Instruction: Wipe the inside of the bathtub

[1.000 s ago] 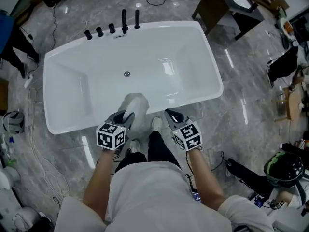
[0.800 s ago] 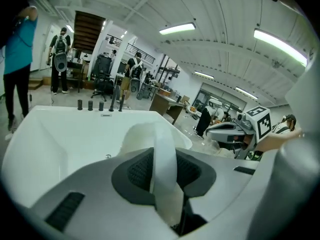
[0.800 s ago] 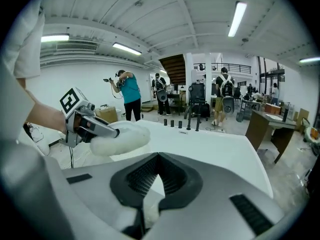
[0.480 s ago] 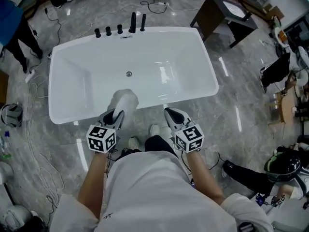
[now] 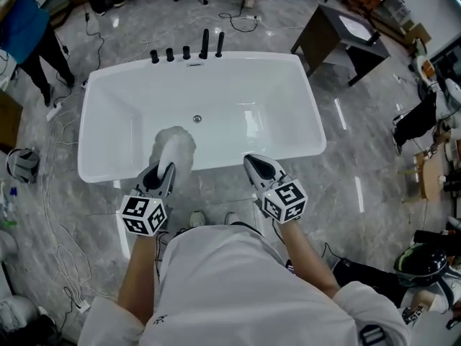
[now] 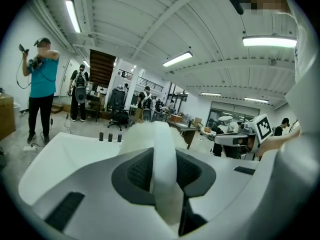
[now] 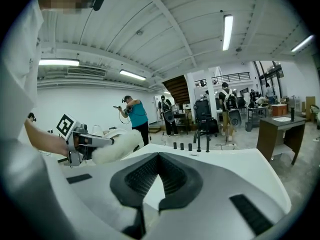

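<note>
now our left gripper (image 5: pixel 159 173) clamps a fluffy white cloth (image 5: pixel 173 145) over the near rim of the bathtub (image 5: pixel 245 85). our right gripper (image 5: pixel 260 167) is closed, empty.

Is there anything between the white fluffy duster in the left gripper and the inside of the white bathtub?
Nothing visible stands in the way. The left gripper, shut on the white fluffy duster, holds it over the near side of the white bathtub, whose basin shows only its drain.

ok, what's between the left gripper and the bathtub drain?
Only the fluffy white cloth held by the left gripper; beyond it, bare bathtub floor to the drain. Head view shows it.
</note>
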A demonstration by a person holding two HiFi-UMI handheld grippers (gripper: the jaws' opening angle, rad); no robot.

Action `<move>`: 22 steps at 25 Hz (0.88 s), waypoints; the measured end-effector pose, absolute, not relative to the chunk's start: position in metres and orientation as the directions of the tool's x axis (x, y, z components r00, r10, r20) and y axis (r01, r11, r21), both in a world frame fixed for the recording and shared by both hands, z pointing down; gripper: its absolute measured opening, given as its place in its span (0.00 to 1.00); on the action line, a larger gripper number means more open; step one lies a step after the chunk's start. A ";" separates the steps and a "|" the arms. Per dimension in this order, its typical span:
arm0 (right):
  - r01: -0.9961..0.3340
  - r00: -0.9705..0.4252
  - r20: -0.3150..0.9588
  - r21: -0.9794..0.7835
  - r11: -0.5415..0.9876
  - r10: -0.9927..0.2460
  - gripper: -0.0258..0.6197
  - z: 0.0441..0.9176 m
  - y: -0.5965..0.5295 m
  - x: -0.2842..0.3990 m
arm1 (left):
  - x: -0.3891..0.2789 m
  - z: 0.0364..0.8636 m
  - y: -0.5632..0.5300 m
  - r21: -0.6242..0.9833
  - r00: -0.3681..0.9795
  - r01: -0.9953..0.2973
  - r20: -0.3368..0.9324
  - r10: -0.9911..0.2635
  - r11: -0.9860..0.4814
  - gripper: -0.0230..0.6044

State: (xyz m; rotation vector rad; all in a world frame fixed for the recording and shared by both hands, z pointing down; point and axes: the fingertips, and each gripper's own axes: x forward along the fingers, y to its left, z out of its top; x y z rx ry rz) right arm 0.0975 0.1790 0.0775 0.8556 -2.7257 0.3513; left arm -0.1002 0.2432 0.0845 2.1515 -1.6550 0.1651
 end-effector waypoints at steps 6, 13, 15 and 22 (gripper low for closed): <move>-0.581 -0.798 0.309 -0.165 0.797 -0.518 0.07 0.075 0.169 0.123 | -0.074 0.070 0.233 0.240 0.283 -0.947 0.314 -0.906 -0.212 0.19; -0.583 -0.797 0.301 -0.161 0.796 -0.523 0.07 0.074 0.163 0.136 | -0.059 0.067 0.230 0.224 0.283 -0.950 0.311 -0.907 -0.220 0.19; -0.583 -0.797 0.304 -0.159 0.797 -0.522 0.07 0.076 0.164 0.137 | -0.058 0.066 0.229 0.218 0.278 -0.952 0.308 -0.910 -0.217 0.19; -0.579 -0.800 0.300 -0.159 0.800 -0.519 0.07 0.074 0.169 0.130 | -0.064 0.061 0.232 0.209 0.269 -0.955 0.304 -0.914 -0.212 0.19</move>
